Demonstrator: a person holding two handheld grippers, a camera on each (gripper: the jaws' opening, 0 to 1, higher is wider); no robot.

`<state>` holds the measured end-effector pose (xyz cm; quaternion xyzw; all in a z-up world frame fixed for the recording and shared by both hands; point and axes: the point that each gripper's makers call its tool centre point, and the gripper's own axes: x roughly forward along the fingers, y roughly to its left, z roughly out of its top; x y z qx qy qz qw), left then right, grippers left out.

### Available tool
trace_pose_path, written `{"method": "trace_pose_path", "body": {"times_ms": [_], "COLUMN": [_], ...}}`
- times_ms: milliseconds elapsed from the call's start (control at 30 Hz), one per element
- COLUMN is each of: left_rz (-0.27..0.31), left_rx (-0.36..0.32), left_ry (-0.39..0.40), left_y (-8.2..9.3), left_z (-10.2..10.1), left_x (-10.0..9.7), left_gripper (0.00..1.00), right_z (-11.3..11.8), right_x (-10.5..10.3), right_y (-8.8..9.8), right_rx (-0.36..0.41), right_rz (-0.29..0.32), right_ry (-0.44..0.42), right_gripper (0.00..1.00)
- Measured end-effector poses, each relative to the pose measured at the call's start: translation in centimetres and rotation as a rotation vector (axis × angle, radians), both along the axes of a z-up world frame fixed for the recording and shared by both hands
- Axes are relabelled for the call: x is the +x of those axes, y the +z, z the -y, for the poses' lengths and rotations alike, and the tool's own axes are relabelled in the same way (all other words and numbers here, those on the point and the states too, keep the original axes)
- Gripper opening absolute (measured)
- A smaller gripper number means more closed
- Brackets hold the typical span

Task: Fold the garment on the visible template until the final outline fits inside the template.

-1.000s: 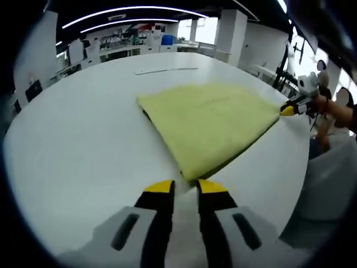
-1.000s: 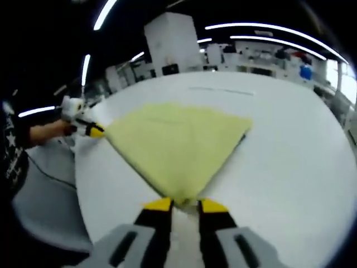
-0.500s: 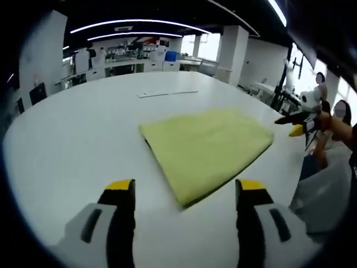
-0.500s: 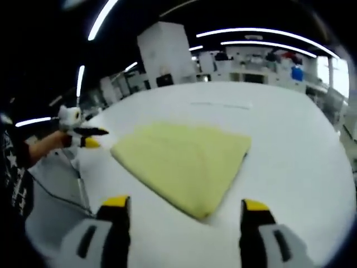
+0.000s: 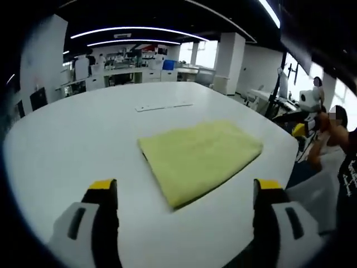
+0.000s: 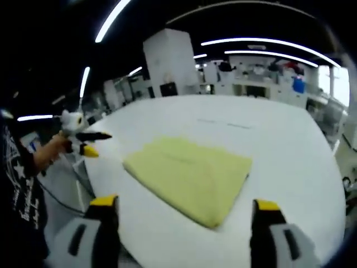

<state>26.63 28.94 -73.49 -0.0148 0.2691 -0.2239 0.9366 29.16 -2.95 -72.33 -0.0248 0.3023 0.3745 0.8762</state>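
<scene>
Left gripper: jaws spread wide, holding nothing. Garment: yellow-green soft cloth, folded to a flat rectangle, lying on the white desk toward its right edge; template outline indistinguishable. Right gripper: jaws wide apart, empty; same garment mid-desk, its fold layers hard to make out.

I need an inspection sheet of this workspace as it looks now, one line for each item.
Surface: white table, bare around the garment.
Job's things: yellow garment, folded flat into a rectangle; no template outline can be made out.
Clutter: thin white strip lying beyond the garment.
Grippers: left gripper open, off the garment; right gripper open, off the garment.
Cables: dark cable hanging beside the table edge.
Surroundings: open room with white pillar, benches, ceiling lights.
</scene>
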Motion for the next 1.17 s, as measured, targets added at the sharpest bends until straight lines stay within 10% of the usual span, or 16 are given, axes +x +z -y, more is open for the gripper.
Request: {"method": "trace_pose_path", "body": {"times_ms": [1167], "left_rz": [-0.029], "left_rx": [0.048], "left_ry": [0.073], "left_y": [-1.2], "left_z": [-1.9], "left_x": [-3.7], "left_gripper": [0.96], "right_z": [2.2], "right_x": [-1.9], "right_y": [0.9], "right_rx": [0.006], "right_rz": [0.046], "right_ry": [-0.103], "right_gripper": [0.99]}}
